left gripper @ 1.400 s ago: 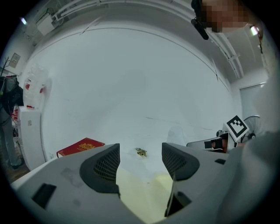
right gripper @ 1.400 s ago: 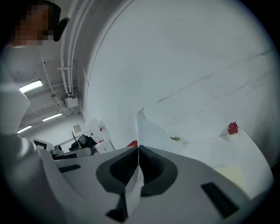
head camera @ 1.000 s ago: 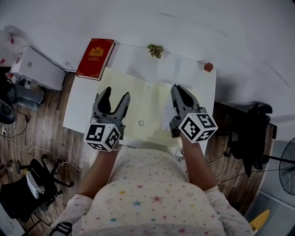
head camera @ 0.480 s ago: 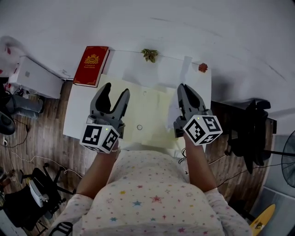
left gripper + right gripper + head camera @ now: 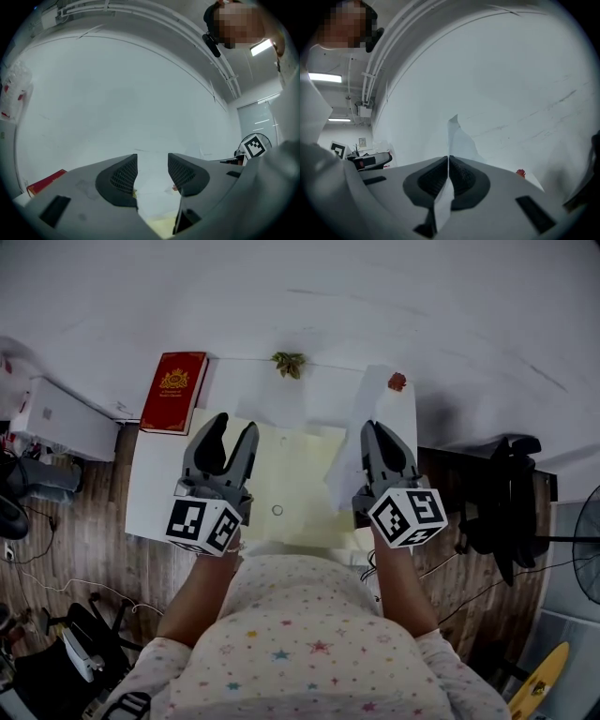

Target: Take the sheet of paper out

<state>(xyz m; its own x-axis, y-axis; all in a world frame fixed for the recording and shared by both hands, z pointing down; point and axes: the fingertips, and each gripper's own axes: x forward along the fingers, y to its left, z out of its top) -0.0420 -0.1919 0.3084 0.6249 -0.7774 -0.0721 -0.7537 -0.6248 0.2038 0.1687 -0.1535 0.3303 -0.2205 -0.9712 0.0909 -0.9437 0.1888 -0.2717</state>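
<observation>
A white sheet of paper (image 5: 345,460) is lifted off the pale yellow folder (image 5: 291,479) on the white table (image 5: 150,493). My right gripper (image 5: 375,430) is shut on the sheet's right side. In the right gripper view the sheet (image 5: 453,133) stands edge-on, clamped between the closed pads of the right gripper (image 5: 448,161). My left gripper (image 5: 232,424) hovers over the folder's left part. Its jaws have just been closing but stand apart with nothing between them; the left gripper (image 5: 153,161) shows only wall and table through the gap.
A red book (image 5: 173,392) lies at the table's far left corner. A small leafy ornament (image 5: 289,362) and a red flower (image 5: 397,382) sit along the far edge by the wall. A small ring (image 5: 277,510) rests on the folder.
Both grippers have risen and drifted. The right one has drawn the white sheet further up off the yellow folder. The left jaws stand narrower than before.
</observation>
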